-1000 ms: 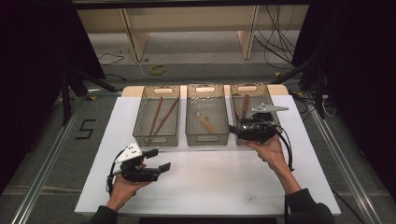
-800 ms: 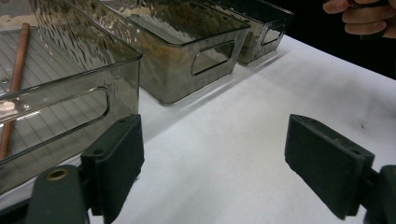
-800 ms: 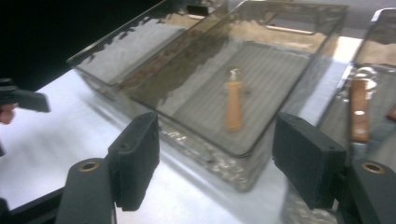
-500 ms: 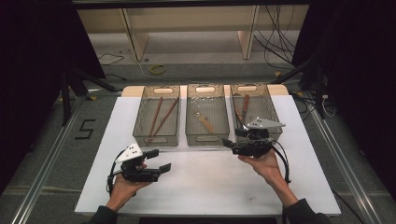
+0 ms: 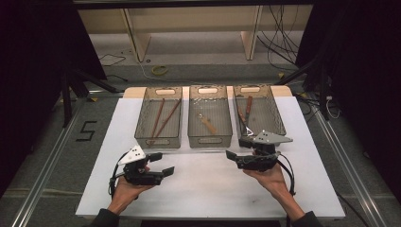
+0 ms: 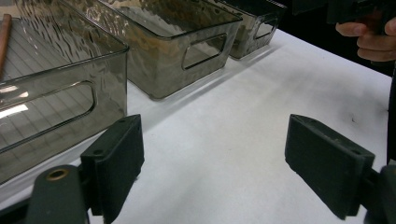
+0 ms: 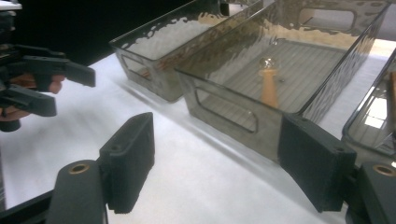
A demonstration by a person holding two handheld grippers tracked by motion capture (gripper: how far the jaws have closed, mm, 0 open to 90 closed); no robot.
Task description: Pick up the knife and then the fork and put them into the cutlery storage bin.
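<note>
Three smoky clear plastic bins stand side by side at twelve o'clock on the white-covered surface (image 5: 208, 184), cut-out handles facing the person, likely so each kind of utensil gets its own compartment. The left bin (image 5: 160, 137) holds two long thin brown sticks (image 5: 161, 118), probably chopsticks, laid lengthwise. The middle bin (image 5: 210, 138) holds one short wooden-handled piece with a shiny metal end (image 7: 268, 79) on its ribbed floor. The right bin (image 5: 274, 118) holds brown-handled utensils (image 5: 246, 113), too small to tell apart.

The right gripper (image 5: 236, 149) hangs at four o'clock, just in front of the right bin's near wall, pointing toward nine o'clock. Its black, flat, matte jaws have just been opening and stand wide apart with nothing between them, which suggests a piece has been let go into that bin. The left gripper (image 5: 161, 163) hovers low at seven o'clock over bare cloth, pointing toward three o'clock, jaws likewise wide apart and empty, as if waiting its turn.
</note>
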